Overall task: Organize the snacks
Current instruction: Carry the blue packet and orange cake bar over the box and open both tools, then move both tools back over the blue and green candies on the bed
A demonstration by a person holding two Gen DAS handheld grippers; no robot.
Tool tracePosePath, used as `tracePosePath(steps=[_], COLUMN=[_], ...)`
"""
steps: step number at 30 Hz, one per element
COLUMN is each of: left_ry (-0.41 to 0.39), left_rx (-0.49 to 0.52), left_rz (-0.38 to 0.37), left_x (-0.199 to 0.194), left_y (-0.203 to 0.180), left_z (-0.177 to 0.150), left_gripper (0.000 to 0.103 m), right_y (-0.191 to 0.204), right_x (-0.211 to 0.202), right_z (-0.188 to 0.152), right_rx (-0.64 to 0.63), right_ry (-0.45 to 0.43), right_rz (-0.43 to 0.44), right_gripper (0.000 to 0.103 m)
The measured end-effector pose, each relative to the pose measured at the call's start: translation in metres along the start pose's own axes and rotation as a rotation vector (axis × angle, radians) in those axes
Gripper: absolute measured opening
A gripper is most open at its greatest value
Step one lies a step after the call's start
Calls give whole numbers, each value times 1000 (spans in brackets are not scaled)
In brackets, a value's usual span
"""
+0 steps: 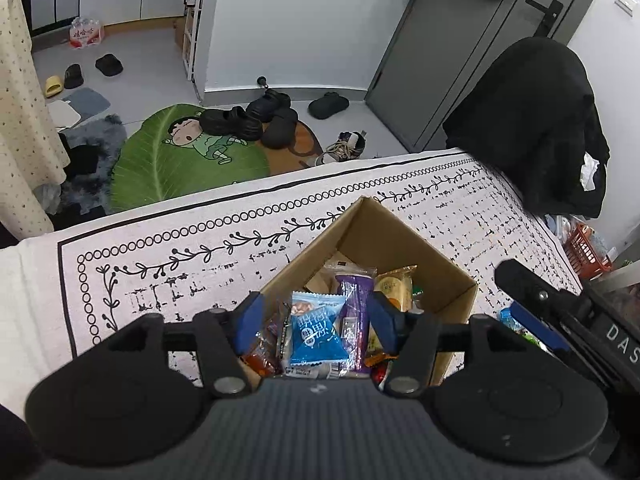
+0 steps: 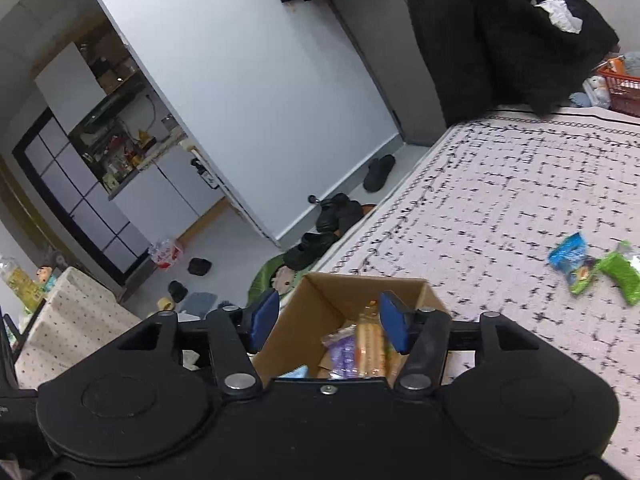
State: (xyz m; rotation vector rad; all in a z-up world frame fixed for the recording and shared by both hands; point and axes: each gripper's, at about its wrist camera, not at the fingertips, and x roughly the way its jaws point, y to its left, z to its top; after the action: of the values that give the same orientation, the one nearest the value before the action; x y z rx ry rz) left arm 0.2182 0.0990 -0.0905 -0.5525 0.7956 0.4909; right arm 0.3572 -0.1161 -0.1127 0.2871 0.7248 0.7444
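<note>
"DAS" on right gripper (image 1: 568, 320) body.

- Left gripper (image 1: 315, 320): matte black linkage arms, blue pads on the fingers (image 1: 248, 320), and round silver pivot pins at the joints.
- Its body has a ribbed dark grey housing in the middle with a small logo mark, plus two big round black discs on either side.
- Right gripper (image 2: 329, 322): same build with black arms, blue pads and silver pins, but the centre housing is plain black with one small screw.
- Seen from the left wrist camera, its side has white lettering, "DAS".
</note>
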Motion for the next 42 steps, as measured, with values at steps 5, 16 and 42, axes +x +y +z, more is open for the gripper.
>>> tracePosePath(steps=[5,16,42], left_ry=[-20,-60,-69], left_rx=[34,87,175], left_rz=[22,-20,-78], left_x=[-5,-11,6], left_y=[-10,-42,-127], left_z=[-2,-10,-27], left_gripper=[75,103,103], right_y=[-11,-28,-130], right_x=[-10,-31,-65], right_z=[2,6,18], right_rx=[-5,-33,125], right_ry=[2,-11,-91], right_rz=[-23,-34,-253], right_gripper=[66,80,93])
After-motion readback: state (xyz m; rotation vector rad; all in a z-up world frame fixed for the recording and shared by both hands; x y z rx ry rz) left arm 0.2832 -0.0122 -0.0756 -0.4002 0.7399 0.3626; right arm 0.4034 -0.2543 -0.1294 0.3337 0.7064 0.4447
